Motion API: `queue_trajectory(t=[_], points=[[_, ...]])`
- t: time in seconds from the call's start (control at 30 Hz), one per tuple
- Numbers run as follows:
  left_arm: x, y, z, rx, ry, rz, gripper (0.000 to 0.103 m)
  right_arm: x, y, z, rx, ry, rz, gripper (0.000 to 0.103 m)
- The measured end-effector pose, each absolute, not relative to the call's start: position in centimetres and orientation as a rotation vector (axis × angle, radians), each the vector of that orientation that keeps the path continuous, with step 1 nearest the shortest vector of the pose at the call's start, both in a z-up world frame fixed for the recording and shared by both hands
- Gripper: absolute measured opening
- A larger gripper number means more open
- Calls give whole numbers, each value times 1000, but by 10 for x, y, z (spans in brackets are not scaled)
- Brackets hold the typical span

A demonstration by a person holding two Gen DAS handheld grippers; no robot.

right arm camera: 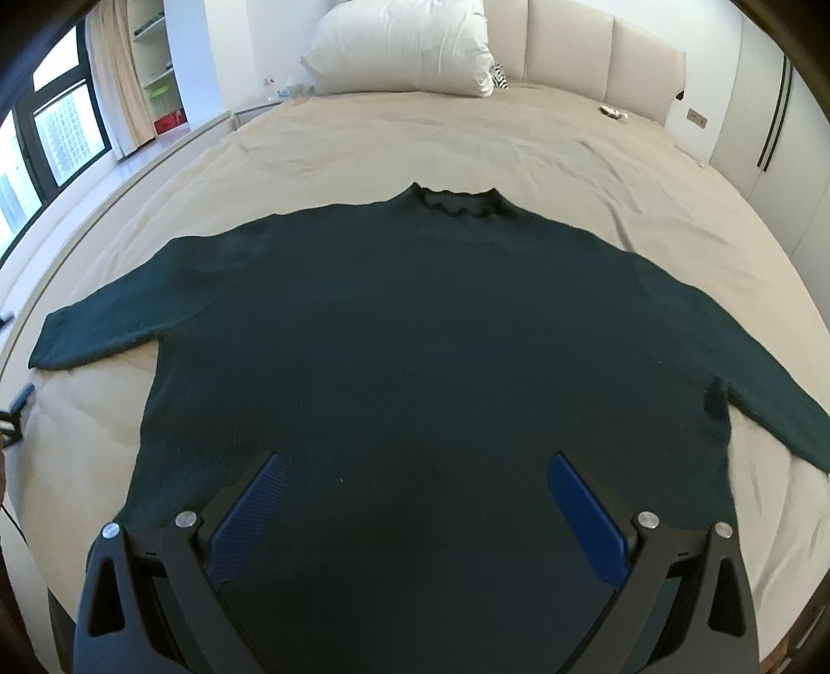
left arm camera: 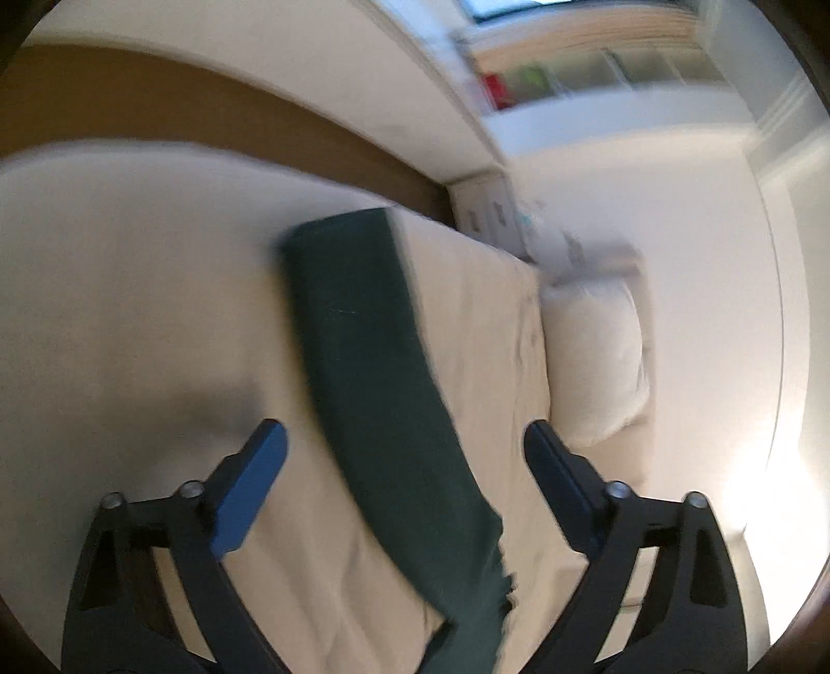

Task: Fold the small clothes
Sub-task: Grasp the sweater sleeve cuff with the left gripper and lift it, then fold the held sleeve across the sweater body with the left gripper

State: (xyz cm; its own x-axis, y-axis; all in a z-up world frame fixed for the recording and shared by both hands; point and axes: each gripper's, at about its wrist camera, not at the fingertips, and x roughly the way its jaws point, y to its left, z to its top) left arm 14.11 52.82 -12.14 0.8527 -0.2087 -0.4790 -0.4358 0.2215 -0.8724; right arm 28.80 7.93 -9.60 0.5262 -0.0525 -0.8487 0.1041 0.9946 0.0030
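Green sweater (right arm camera: 415,337) flat on bed (right arm camera: 363,140), sleeves spread; left tool (left arm camera: 404,435) wide open, empty, over left sleeve (left arm camera: 363,337); right tool (right arm camera: 415,466) open, empty, above hem; pinch cuff squarely before folding inward.

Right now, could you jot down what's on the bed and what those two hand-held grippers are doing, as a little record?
garment: dark green sweater, spread flat, sleeves out, collar toward the pillow
surface: beige bed sheet
left hand-held gripper: open, above the sweater's left sleeve, holding nothing
right hand-held gripper: open, above the sweater's hem, holding nothing
folding: not begun
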Motion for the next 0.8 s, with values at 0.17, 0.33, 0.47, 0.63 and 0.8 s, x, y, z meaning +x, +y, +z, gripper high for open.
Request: queue_trajectory(t=[0.17,0.33,0.47,0.63,0.8], points=[[165,572,-180,-1387,555,200,76,297,84,-103,53,1023,-82,103],[217,526,-187,-1432,633,265,76,300,81,-105,65,1025,-77,103],[223,506,-171,-1425,648,272,44,302,73,-106,112,1023,-74,103],[262,466,-135,-1196,713,208,16,305,54,-103,220,1020,-34,98],[334,342,-68,-715,783,36,10,311,26,-104,331,1028,-7,81]])
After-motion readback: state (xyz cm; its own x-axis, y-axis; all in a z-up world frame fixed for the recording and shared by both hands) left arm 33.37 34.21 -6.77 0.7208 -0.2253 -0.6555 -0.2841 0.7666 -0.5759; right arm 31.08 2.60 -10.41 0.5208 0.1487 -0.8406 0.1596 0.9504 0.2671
